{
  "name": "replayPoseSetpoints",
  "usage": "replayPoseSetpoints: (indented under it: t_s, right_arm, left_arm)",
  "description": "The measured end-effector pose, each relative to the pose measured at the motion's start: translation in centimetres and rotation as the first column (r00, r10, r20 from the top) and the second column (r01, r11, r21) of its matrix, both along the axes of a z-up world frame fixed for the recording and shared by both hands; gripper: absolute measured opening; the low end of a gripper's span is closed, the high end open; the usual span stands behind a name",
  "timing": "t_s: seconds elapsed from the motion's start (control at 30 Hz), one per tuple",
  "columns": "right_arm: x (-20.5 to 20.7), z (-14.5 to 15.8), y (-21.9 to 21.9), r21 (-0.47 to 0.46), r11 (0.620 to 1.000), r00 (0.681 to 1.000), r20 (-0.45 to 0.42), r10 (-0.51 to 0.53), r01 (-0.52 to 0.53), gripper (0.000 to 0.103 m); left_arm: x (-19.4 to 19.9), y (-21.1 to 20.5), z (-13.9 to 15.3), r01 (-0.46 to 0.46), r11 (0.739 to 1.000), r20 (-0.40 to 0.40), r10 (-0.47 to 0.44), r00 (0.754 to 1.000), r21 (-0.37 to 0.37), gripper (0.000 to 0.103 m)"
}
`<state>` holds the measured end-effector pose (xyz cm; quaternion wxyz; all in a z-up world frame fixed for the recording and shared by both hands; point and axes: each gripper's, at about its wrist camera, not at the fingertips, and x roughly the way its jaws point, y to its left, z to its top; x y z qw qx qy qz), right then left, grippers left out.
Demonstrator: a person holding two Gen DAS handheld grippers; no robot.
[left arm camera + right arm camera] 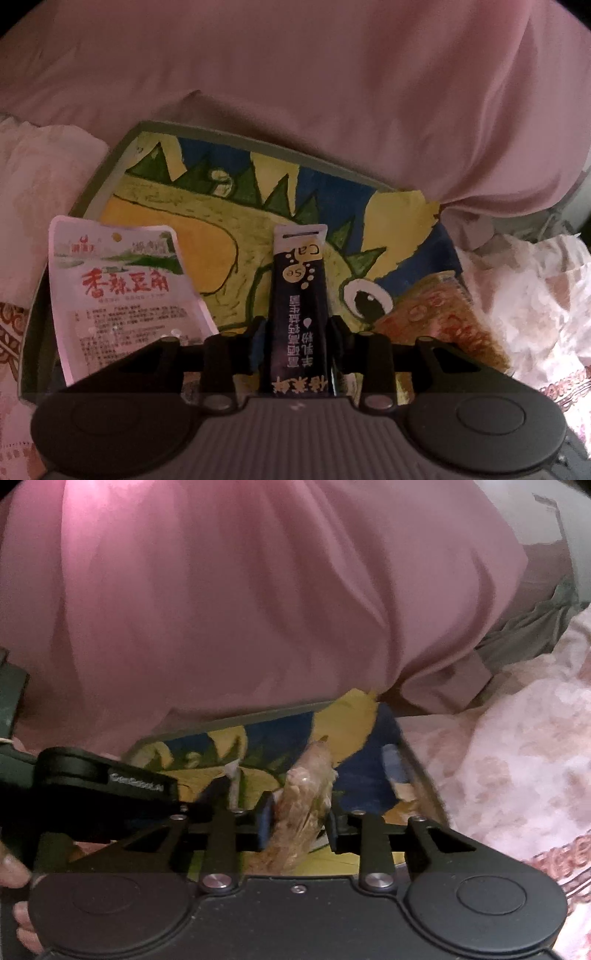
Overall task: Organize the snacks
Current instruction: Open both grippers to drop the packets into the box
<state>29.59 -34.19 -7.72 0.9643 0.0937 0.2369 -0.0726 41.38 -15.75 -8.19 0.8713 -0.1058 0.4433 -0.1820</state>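
A tray (110, 166) painted with a green dinosaur on blue and yellow lies under both grippers. My left gripper (297, 332) is shut on a black stick sachet (299, 288), which points forward over the drawing. A white packet with red writing (122, 291) lies on the tray's left side, and an orange packet (436, 314) on its right. In the right wrist view my right gripper (301, 812) stands open over the tray (236, 720). A clear-wrapped pale snack (306, 786) sits between its fingers, with a thin dark gap at the right pad.
A person in a pink garment (332, 92) sits close behind the tray and fills the upper half of both views. White and pink lace cloth (517, 757) surrounds the tray. A hand (14, 871) shows at the lower left of the right wrist view.
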Motion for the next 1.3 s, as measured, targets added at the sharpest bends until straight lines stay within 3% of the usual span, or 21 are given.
replayPoseSetpoints:
  t_s: [0.13, 0.3, 0.47, 0.7, 0.97, 1.3]
  right_arm:
    - [0.1, -0.3, -0.9, 0.02, 0.999, 0.999, -0.036, -0.036, 0.037, 0.049]
    - [-0.4, -0.1, -1.6, 0.021, 0.998, 0.998, -0.041, -0.057, 0.058, 0.074]
    - [-1.3, 0.9, -1.9, 0.026, 0.998, 0.998, -0.022, -0.062, 0.063, 0.087]
    - [-4.2, 3.9, -1.8, 0.0, 0.998, 0.997, 0.055, -0.059, 0.059, 0.1]
    - [-8.4, 7.6, -0.3, -0.053, 0.998, 0.991, 0.126, -0.036, 0.043, 0.102]
    - [-15.1, 9.5, 2.8, -0.106, 0.994, 0.99, 0.136, 0.037, -0.023, 0.102]
  left_arm:
    - [-0.5, 0.1, 0.1, -0.015, 1.0, -0.005, 0.015, 1.0, 0.012, 0.051]
    - [-1.3, 0.5, 1.0, -0.033, 0.999, 0.013, 0.033, 0.999, 0.019, 0.067]
    - [-2.6, 0.8, 2.4, -0.033, 0.999, 0.037, 0.032, 0.999, 0.031, 0.075]
    - [-5.8, 2.8, 5.5, -0.065, 0.998, 0.133, 0.064, 0.989, 0.006, 0.09]
    - [-10.8, 5.3, 9.4, -0.093, 0.996, 0.275, 0.089, 0.957, 0.002, 0.102]
    - [-18.4, 8.0, 11.8, -0.101, 0.995, 0.364, 0.087, 0.927, 0.019, 0.103]
